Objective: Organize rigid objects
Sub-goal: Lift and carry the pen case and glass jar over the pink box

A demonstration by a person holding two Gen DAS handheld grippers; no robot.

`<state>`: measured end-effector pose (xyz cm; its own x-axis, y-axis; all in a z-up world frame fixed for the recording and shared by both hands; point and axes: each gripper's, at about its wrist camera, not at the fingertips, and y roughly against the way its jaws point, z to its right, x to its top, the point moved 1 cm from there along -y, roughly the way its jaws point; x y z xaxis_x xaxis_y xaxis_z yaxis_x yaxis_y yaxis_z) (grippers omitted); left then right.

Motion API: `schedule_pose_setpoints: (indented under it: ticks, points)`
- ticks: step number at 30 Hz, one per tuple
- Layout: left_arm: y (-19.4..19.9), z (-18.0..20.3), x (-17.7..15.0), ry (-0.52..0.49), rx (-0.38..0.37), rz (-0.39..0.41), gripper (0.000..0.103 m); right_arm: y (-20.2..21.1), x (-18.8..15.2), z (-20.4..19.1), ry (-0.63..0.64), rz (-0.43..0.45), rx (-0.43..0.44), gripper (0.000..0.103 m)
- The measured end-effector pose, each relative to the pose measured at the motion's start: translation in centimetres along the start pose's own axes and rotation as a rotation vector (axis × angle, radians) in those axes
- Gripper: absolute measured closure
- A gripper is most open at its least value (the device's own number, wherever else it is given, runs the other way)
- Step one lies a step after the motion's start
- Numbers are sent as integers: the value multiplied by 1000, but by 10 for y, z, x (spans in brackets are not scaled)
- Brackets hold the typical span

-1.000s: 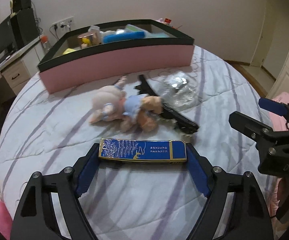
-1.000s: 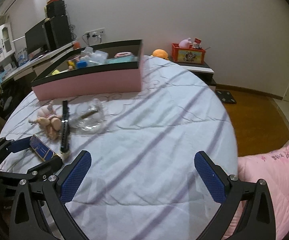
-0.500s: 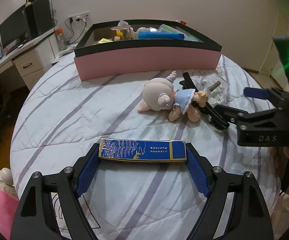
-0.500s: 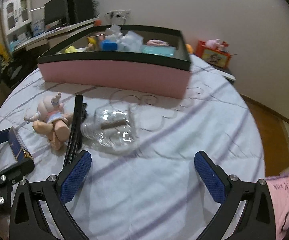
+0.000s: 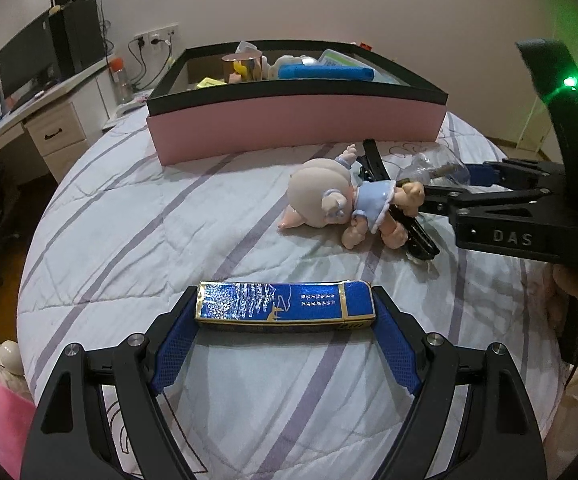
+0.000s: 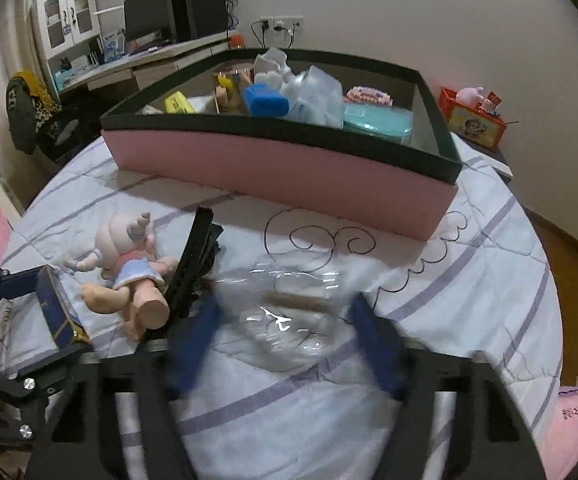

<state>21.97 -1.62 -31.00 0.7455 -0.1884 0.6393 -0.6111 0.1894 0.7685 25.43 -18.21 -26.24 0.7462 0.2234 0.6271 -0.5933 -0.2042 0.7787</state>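
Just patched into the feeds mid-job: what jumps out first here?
The left gripper clamps a blue and gold box end to end above the striped quilt. Ahead of it the right gripper is closing around a clear plastic bag, with a doll lying across a black clip beside it. Behind them stands a pink bin, already holding several items.

The letters "DAS" stand in pale print on the right gripper (image 5: 441, 184). Small print on the blue box (image 5: 285, 306) is too fine to read.
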Motion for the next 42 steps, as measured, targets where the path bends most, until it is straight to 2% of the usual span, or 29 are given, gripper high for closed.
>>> schedule_pose_setpoints:
  ticks: [5, 10, 13, 19, 26, 29, 33, 38, 42]
  points:
    - [2, -2, 1, 26, -13, 19, 20, 8, -4, 2, -32, 33, -6, 41]
    - [13, -2, 2, 39, -14, 54, 20, 33, -9, 5, -91, 116, -34, 41]
    - [27, -1, 7, 50, -14, 104, 20, 53, -12, 4, -117, 178, -46, 41]
    - [70, 2, 24, 68, 15, 275, 20, 103, -11, -10, -128, 339, -61, 41]
    - [127, 5, 46, 75, 100, 485, 20, 146, 0, -25, -121, 478, -106, 41]
    - [143, 9, 53, 74, 134, 551, 20, 159, 3, -29, -119, 524, -136, 41]
    - [154, 14, 58, 62, 168, 608, 20, 172, 7, -32, -117, 573, -125, 41]
    - [156, 19, 66, 30, 228, 632, 20, 179, 13, -35, -107, 594, -119, 41]
    - [160, 19, 72, 27, 221, 659, 20, 183, 17, -34, -105, 614, -121, 41]
